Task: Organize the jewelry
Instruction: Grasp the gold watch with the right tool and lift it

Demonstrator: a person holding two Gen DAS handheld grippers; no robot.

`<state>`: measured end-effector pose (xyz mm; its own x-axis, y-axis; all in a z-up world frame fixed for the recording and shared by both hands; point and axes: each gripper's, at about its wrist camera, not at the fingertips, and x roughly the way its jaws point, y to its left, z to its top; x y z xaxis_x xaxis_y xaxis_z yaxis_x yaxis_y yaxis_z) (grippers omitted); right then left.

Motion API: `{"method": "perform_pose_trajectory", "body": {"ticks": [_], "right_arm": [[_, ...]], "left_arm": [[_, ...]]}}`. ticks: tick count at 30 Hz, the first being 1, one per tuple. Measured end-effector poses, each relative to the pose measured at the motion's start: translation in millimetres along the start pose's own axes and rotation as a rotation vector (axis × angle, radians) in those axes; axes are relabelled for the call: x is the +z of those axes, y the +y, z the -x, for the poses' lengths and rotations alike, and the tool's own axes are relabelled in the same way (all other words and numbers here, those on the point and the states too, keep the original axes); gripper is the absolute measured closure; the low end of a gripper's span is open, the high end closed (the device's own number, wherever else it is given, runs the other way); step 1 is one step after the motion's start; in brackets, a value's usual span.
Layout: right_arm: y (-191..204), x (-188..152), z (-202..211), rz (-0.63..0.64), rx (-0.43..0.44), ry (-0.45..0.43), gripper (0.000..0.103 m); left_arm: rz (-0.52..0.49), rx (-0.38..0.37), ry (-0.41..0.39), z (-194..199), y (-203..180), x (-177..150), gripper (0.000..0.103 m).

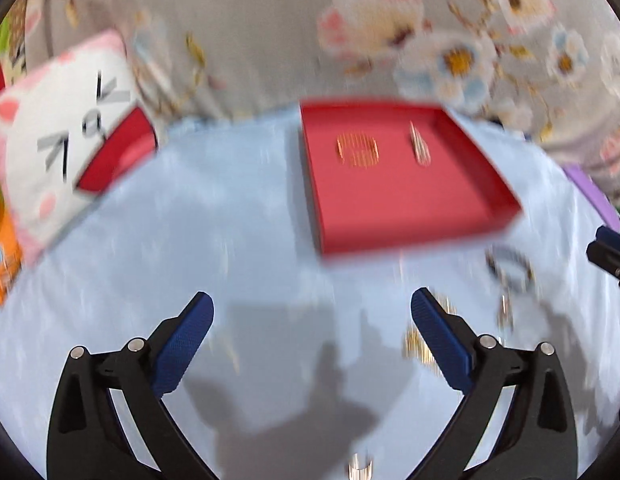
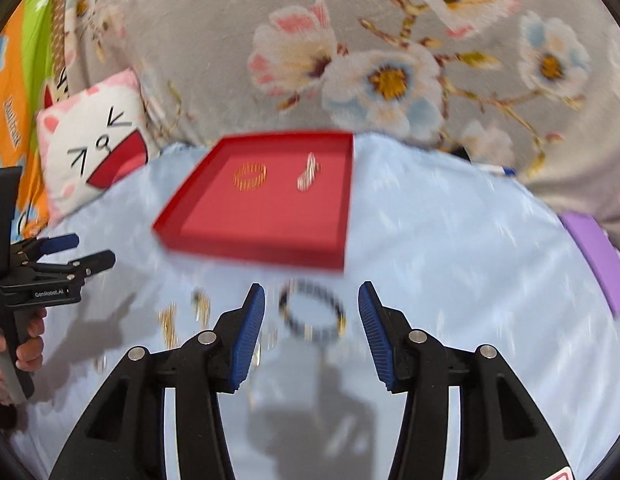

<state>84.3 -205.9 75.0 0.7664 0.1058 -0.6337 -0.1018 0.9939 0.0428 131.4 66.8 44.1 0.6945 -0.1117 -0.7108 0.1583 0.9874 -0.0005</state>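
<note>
Right wrist view: red tray [image 2: 266, 220] at 12 o'clock on pale blue cloth [image 2: 449, 260] holds gold ring [image 2: 250, 177] & pale piece [image 2: 308, 176]. Dark bracelet [image 2: 311, 312] lies between open right hand-held gripper [image 2: 311, 332] fingers, untouched. Left hand-held gripper [image 1: 311, 340] open, empty.

The left tongs [image 1: 311, 320] gape empty above the blue cloth [image 1: 190, 240]; the red tray [image 1: 409, 208] holds two blurred, seemingly gold pieces.

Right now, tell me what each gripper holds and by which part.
Nothing is held. The left gripper is open and empty; the right gripper is open too, the dark beaded bracelet lying loose between its fingers.
</note>
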Motion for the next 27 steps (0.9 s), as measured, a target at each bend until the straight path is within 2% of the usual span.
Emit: {"method": "perform_pose_trajectory", "body": {"ticks": [4, 9, 12, 15, 22, 27], "right_arm": [[2.3, -48.4, 19.0, -0.057, 0.025, 0.02, 0.054], [2.9, -78.9, 19.3, -0.113, 0.067, 0.062, 0.054], [11.0, -84.0, 14.4, -0.124, 0.129, 0.09, 0.054], [32.5, -83.5, 12.9, -0.072, 0.156, 0.083, 0.054], [77.3, -77.2, -15.2, 0.01, 0.195, 0.132, 0.056], [90.7, -71.0, -36.6, 0.031, 0.179, 0.164, 0.065]], "left_arm": [[0.007, -0.028, 0.059, 7.8, -1.1, -48.0, 0.006], [0.02, -0.039, 0.023, 27.6, -9.6, -79.0, 0.006], [0.007, -0.057, -0.01, 35.6, -18.9, -81.9, 0.007], [-0.008, -0.036, -0.048, 40.4, -27.8, -83.7, 0.006], [0.006, -0.008, -0.014, 28.2, -21.5, -88.5, 0.006], [0.02, -0.016, -0.01, 28.0, -14.4, -88.4, 0.006]]}}
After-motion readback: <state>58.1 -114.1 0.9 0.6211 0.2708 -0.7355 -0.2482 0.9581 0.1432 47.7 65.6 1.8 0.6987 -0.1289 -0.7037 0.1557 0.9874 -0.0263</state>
